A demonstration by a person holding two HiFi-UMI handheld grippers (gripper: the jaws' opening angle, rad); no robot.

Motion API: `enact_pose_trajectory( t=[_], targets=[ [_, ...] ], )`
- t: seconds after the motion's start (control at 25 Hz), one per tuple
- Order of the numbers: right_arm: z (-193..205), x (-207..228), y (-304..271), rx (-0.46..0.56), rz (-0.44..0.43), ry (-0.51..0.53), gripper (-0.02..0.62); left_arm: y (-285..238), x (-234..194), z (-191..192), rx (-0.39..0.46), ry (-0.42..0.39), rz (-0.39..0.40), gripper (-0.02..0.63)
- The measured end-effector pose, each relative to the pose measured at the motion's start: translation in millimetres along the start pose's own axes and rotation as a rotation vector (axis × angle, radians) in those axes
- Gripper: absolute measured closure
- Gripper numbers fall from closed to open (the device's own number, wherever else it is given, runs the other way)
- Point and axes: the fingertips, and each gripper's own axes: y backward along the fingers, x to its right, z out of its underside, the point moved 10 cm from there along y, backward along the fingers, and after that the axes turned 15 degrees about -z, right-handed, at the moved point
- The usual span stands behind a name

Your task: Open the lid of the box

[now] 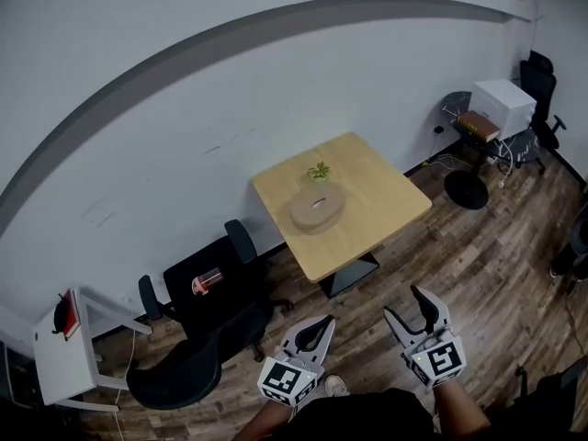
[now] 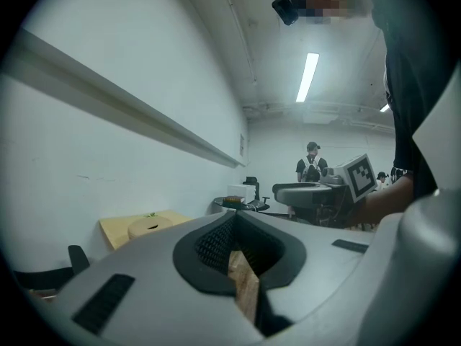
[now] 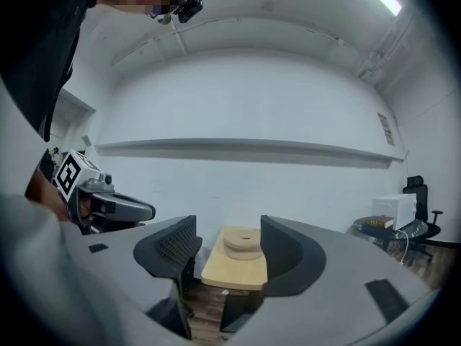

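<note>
A round, tan wooden box [image 1: 317,208] with a lid that has a small slot sits on the light wood table [image 1: 377,196], next to a small green plant [image 1: 319,170]. Both grippers hang low over the wooden floor, well short of the table. My left gripper [image 1: 314,329] has its jaws together with nothing between them; in the left gripper view the left gripper [image 2: 234,225] points past the box [image 2: 150,226], which lies far off to the left. My right gripper [image 1: 411,309] stands open and empty. In the right gripper view the distant box [image 3: 243,241] shows between the jaws of the right gripper [image 3: 227,245].
Two black office chairs [image 1: 216,310] stand left of the table, one carrying a small red item. A white side table [image 1: 64,356] is at far left. At far right stand a dark round table [image 1: 469,122] with a white box, and another chair [image 1: 542,90]. People [image 2: 312,166] stand in the distance.
</note>
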Motion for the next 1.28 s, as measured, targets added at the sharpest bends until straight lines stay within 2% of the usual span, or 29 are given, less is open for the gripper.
enact_pose_trajectory(
  t=[0.12,0.32,0.44,0.56,0.84,1.0,1.12,1.28],
  targets=[
    [2.0,0.5,-17.0,-0.056,-0.023,0.022,0.256,-9.0,-2.6,-2.1,0.007,0.0,0.029,0.586],
    [8.0,5.8,-39.3,-0.084,-0.071,0.041,0.148,-19.5,-16.1,-5.7,0.013,0.031,0.039,0.586],
    [13.4,18.1,-58.4,-0.09,-0.109,0.036,0.065,-31.5,-25.5,-1.6,-0.005,0.036,0.03,0.586],
    [14.1,32.1,-75.6,-0.103,-0.154,0.046,0.012,-43.9,-29.7,2.2,-0.021,0.037,0.008,0.586],
    [7.0,89.5,-119.1,-0.101,-0.235,0.062,-0.002,-95.6,-44.3,-4.6,-0.022,0.024,-0.059,0.586],
    [1.9,126.1,-140.8,-0.105,-0.303,0.105,-0.002,-129.8,-49.8,-12.0,-0.011,0.019,-0.11,0.586],
    [-0.3,151.8,-154.1,-0.11,-0.357,0.122,-0.002,-152.5,-50.8,-16.8,-0.003,0.038,-0.155,0.586],
    [3.3,188.8,-170.6,-0.107,-0.423,0.065,-0.002,-178.3,-51.1,-22.6,0.006,0.088,-0.215,0.586]
  ],
)
